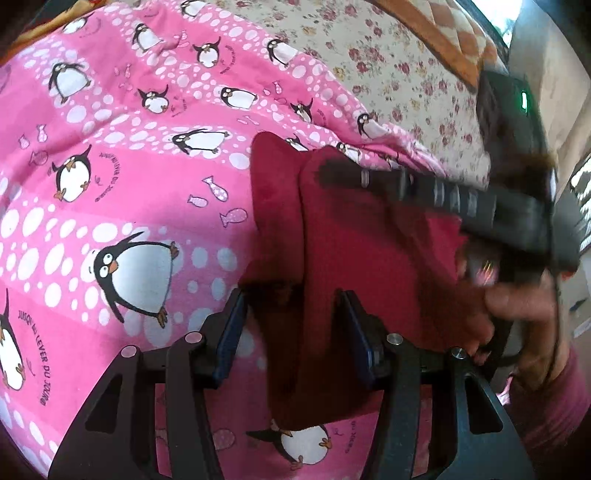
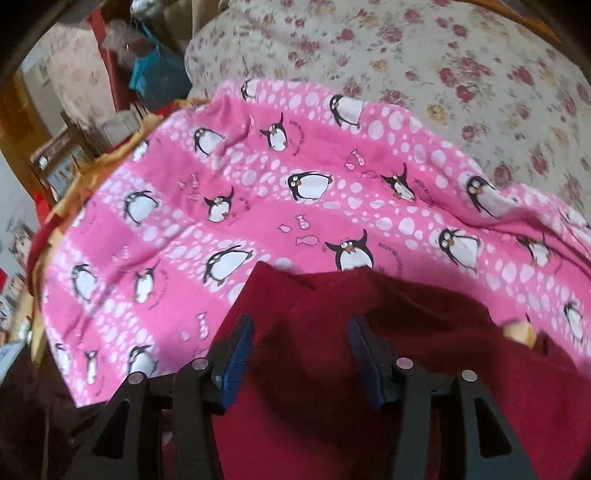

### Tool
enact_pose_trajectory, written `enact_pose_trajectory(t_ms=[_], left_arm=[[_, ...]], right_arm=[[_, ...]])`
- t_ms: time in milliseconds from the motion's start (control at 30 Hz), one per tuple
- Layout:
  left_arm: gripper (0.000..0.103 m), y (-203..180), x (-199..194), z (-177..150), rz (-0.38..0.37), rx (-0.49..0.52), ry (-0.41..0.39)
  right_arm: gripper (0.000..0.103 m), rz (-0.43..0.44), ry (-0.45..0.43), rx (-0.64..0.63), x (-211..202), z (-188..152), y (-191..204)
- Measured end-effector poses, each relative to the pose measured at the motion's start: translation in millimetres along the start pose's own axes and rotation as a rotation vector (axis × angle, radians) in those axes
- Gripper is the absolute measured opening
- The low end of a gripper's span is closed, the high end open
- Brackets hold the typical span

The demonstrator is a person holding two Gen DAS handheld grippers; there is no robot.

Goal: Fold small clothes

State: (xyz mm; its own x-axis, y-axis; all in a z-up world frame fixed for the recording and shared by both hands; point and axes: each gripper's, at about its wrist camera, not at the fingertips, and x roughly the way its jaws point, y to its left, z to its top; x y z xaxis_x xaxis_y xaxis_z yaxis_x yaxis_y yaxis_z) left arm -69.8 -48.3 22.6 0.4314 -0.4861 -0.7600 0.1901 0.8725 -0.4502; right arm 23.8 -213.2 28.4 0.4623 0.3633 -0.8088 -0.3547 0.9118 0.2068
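Observation:
A dark red garment (image 1: 351, 266) lies bunched on a pink penguin-print sheet (image 1: 110, 177). My left gripper (image 1: 291, 306) is open, its blue-padded jaws standing on either side of a fold of the red cloth. The right gripper (image 1: 424, 188) crosses the left wrist view from the right, lying over the garment's top edge, blurred. In the right wrist view my right gripper (image 2: 301, 332) is open, jaws wide apart over the red garment (image 2: 369, 369), which fills the lower half. The pink sheet (image 2: 258, 192) spreads beyond it.
A cream floral bedspread (image 2: 443, 74) lies beyond the pink sheet and also shows in the left wrist view (image 1: 369, 66). An orange quilt edge (image 1: 443, 33) runs along the far side. Cluttered furniture and a teal item (image 2: 155, 74) stand at the upper left.

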Motion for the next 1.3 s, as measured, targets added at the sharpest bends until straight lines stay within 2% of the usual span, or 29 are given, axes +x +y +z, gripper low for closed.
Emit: enact_pose_trajectory(t_ms=[133,233,300,500,800,1100,1200,1300], left_arm=[[0.052,5,-7,-1,0.000,-0.017,-0.014],[0.059,8,-8,-2,-0.002,-0.018,-0.012],[0.059,9,-7,-3,-0.005,-0.019,-0.011],[0.059,9,-6,-3,-0.006,-0.015,-0.011],[0.059,13,-5,-1,-0.020,-0.033,-0.003],[0.059,12,-5,-2,-0.022,-0.041,-0.001],[0.059,10,-2,-2,-0.012,-0.037,-0.004],[0.060,7,1,-1,-0.005,-0.035,-0.010]], right_arm=[[0.062,0.008,0.028,-0.007,14,-15,-2],[0.070,0.059,0.017,0.057,16,-15,-8],[0.079,0.091,0.023,0.080,18,-14,-10],[0.094,0.081,0.040,-0.003,23,-16,4],[0.095,0.036,0.043,0.044,13,-3,17],[0.095,-0.115,0.124,-0.062,41,6,39],[0.093,-0.165,0.105,-0.096,45,4,38],[0.092,-0.158,0.086,-0.081,43,3,32]])
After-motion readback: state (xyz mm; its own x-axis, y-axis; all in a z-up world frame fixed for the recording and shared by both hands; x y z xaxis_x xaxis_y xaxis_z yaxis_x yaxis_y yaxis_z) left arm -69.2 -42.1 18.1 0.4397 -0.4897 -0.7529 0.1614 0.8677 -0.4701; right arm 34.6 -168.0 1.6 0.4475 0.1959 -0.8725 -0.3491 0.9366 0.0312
